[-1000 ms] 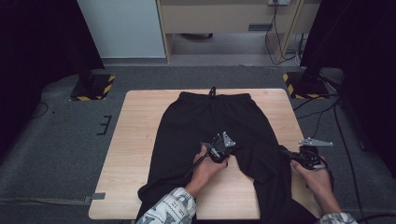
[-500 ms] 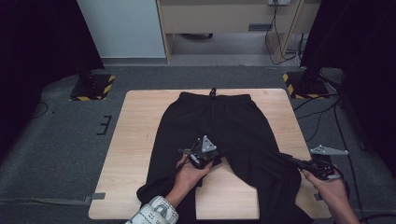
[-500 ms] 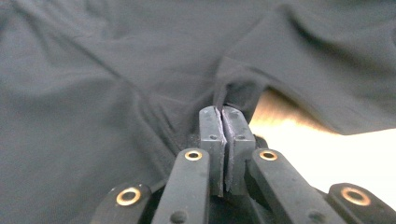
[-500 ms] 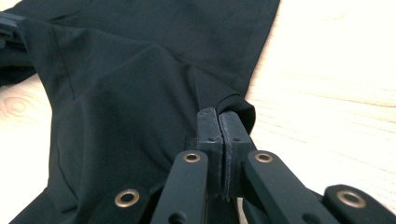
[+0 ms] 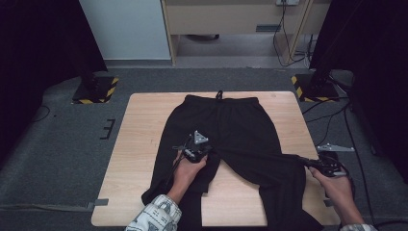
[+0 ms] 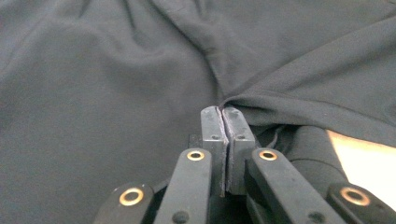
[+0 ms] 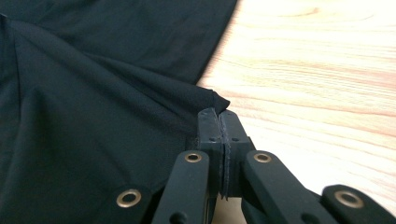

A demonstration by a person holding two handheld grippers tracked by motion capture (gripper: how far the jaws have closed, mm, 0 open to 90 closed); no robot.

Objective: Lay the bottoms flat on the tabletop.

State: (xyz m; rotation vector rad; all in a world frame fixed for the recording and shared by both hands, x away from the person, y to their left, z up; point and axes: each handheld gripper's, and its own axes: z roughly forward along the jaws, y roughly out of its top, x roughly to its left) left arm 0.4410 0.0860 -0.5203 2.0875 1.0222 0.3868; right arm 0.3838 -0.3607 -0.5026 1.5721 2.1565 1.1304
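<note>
Black trousers lie flat on the wooden table, waistband at the far side, legs toward the near edge. My left gripper sits at the crotch, jaws shut on a fold of the black cloth, which puckers at the tips. My right gripper is at the outer edge of the right leg near the table's right side, shut on the fabric edge, with the cloth stretched taut toward it. Bare wood lies beside that leg.
Two stand bases with yellow-black tape sit on the grey carpet beyond the table. Cables trail on the floor at the right. A wooden cabinet stands at the back.
The left gripper has slid leftward and nearer along the crotch. The right gripper has pulled the right leg's edge outward to the right, spreading the leg.
</note>
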